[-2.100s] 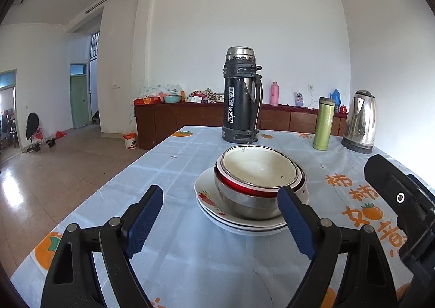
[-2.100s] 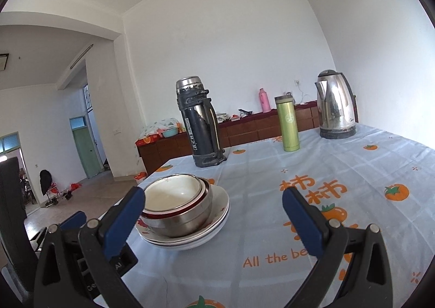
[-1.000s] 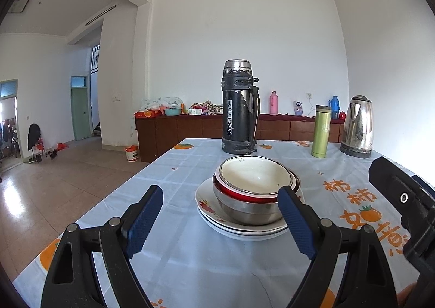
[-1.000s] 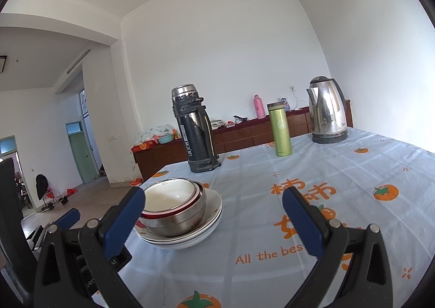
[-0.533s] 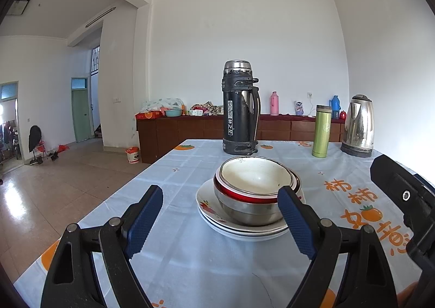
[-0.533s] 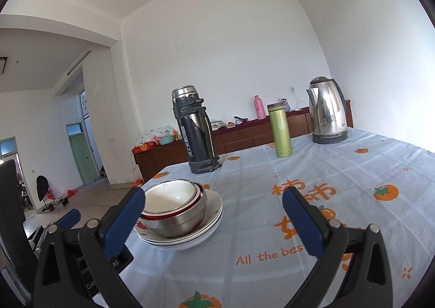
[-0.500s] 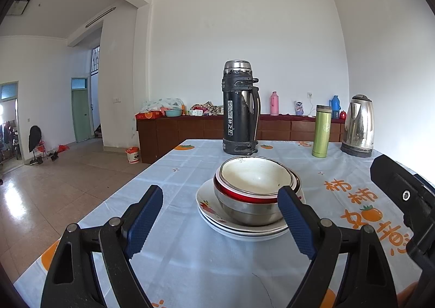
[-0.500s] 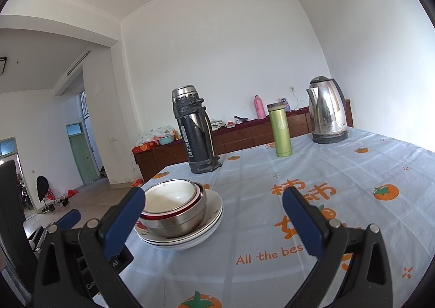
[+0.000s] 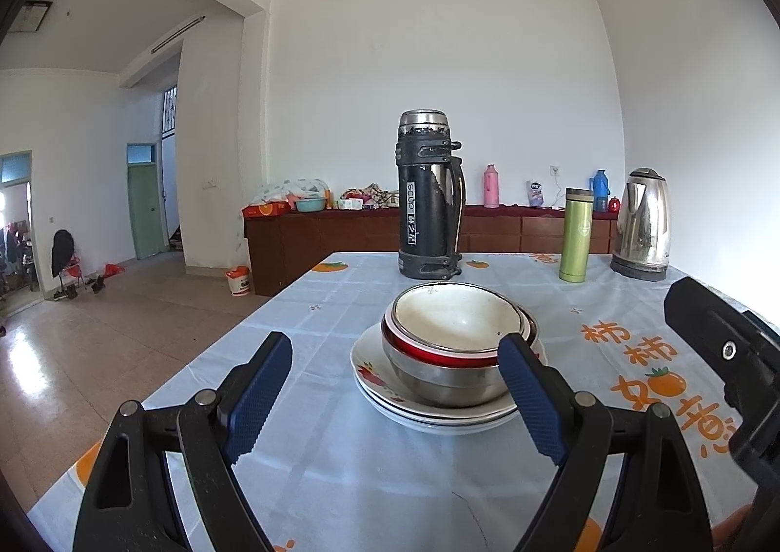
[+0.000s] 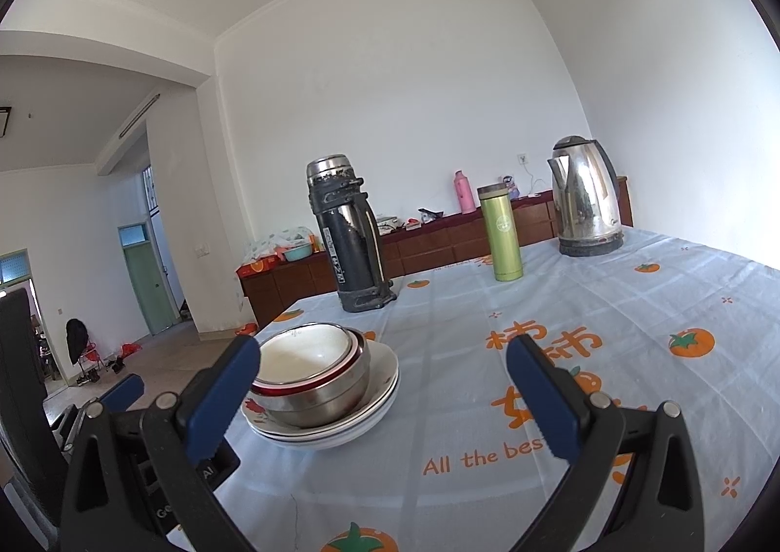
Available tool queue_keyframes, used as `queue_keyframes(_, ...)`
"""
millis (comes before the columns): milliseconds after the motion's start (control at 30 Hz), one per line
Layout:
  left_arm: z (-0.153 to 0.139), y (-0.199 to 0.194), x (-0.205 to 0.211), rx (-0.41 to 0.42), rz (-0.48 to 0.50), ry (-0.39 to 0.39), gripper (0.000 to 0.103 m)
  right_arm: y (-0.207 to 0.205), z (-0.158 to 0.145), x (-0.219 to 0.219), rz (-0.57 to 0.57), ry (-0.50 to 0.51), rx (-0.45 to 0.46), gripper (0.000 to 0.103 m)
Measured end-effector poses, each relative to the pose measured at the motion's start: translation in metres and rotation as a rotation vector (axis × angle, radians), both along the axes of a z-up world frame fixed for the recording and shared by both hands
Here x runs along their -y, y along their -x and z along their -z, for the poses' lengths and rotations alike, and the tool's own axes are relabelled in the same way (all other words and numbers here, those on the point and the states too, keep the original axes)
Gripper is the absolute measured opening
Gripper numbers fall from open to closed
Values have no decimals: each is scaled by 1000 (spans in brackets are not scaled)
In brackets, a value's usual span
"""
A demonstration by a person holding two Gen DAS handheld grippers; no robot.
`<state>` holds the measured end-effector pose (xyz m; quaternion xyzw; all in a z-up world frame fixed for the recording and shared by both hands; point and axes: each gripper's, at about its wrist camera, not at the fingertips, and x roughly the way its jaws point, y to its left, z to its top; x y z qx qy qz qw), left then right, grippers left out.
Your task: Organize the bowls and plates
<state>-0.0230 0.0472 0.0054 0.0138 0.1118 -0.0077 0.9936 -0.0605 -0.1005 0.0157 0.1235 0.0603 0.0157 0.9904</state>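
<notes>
A stack of nested bowls [image 9: 453, 342], white inside with a red band over a steel one, sits on a stack of white flowered plates [image 9: 390, 386] on the table. My left gripper [image 9: 395, 396] is open and empty, just in front of the stack. In the right wrist view the bowls [image 10: 312, 376] and plates [image 10: 375, 401] lie to the left. My right gripper [image 10: 385, 401] is open and empty, to the right of the stack. The right gripper's body shows at the right edge of the left wrist view [image 9: 726, 357].
A tall black thermos [image 9: 429, 196], a green flask [image 9: 576, 235] and a steel kettle [image 9: 641, 225] stand at the far side of the table. The blue orange-print tablecloth [image 10: 609, 332] covers the table. The table's left edge [image 9: 161, 386] drops to the floor.
Both grippers have pulled back and tilted up a little since the earliest frames. In the last half second nothing has visibly moved.
</notes>
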Motion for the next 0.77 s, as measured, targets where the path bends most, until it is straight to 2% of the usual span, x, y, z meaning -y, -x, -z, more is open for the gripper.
queue_keyframes(333,-2,0,2,20,-41,-10,88,4,0,2,12,-24,21,103)
queue_keyframes(500,-1,-2,0,5,-30,5,88,1,0,3,11,-36,6,103)
queue_keyframes(767,-1,1,3,18,-35,-14,88,0,0,4,14,-40,1,103)
